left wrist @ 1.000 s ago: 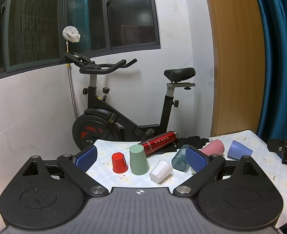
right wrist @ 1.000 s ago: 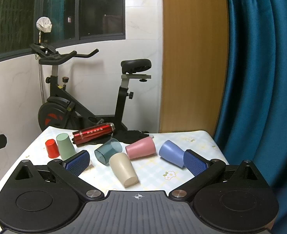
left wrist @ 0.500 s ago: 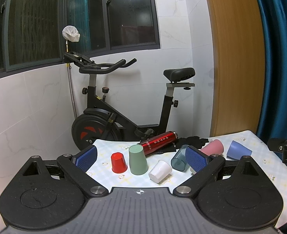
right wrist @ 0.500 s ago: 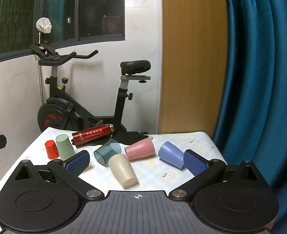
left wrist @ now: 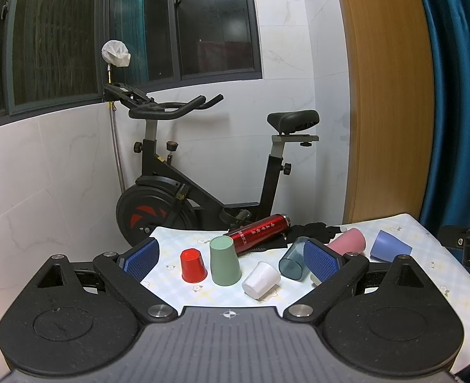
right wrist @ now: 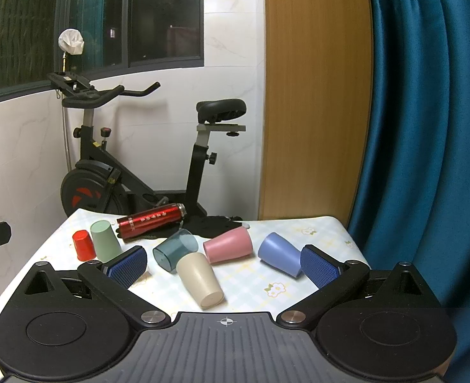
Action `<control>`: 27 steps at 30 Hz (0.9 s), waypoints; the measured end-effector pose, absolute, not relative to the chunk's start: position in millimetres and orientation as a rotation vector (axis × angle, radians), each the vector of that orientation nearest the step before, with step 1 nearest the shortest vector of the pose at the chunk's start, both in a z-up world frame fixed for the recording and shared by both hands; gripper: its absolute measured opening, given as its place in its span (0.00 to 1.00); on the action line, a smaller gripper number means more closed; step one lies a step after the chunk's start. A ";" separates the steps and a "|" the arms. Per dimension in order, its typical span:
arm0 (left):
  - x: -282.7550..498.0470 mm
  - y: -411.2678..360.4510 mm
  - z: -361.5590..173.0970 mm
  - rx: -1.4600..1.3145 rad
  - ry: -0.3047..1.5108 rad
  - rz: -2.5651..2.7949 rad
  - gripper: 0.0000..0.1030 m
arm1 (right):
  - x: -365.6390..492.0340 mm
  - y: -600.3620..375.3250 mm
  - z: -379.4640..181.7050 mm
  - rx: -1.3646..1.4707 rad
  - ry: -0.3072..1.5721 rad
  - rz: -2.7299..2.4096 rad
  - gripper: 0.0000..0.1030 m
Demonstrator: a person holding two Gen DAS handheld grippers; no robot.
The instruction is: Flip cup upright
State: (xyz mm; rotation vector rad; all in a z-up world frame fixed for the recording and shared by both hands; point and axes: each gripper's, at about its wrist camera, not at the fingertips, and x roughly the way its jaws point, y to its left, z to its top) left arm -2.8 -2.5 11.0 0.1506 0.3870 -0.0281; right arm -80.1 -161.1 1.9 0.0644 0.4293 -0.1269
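Several cups sit on a flowered tablecloth (right wrist: 250,290). A red cup (left wrist: 193,265) and a green cup (left wrist: 224,265) stand upside down at the left. A white cup (left wrist: 261,280), a clear teal cup (right wrist: 175,252), a beige cup (right wrist: 200,280), a pink cup (right wrist: 228,248) and a blue cup (right wrist: 280,258) lie on their sides. My left gripper (left wrist: 231,260) is open, short of the red, green and white cups. My right gripper (right wrist: 223,263) is open, short of the beige cup.
A red metal bottle (right wrist: 152,220) lies at the table's back on a black cloth (right wrist: 212,225). An exercise bike (left wrist: 203,172) stands behind the table by the tiled wall. A wooden panel (right wrist: 314,95) and blue curtain (right wrist: 426,127) are at the right.
Both views have shifted only slightly; the cups sit a touch higher in the right wrist view. Nothing was grasped or moved.
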 end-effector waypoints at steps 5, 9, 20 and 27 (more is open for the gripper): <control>-2.8 -2.7 10.7 0.150 0.388 -0.028 0.96 | -80.3 -160.9 1.8 0.065 0.429 -0.128 1.00; -2.6 -3.3 10.3 0.150 0.392 -0.029 0.96 | -80.2 -160.9 1.9 0.065 0.429 -0.127 1.00; -1.7 1.9 11.1 0.144 0.402 -0.033 0.96 | -80.3 -160.7 1.3 0.065 0.429 -0.127 1.00; 2.4 7.8 9.8 0.110 0.413 -0.037 0.96 | -78.7 -164.7 -2.2 0.081 0.437 -0.125 1.00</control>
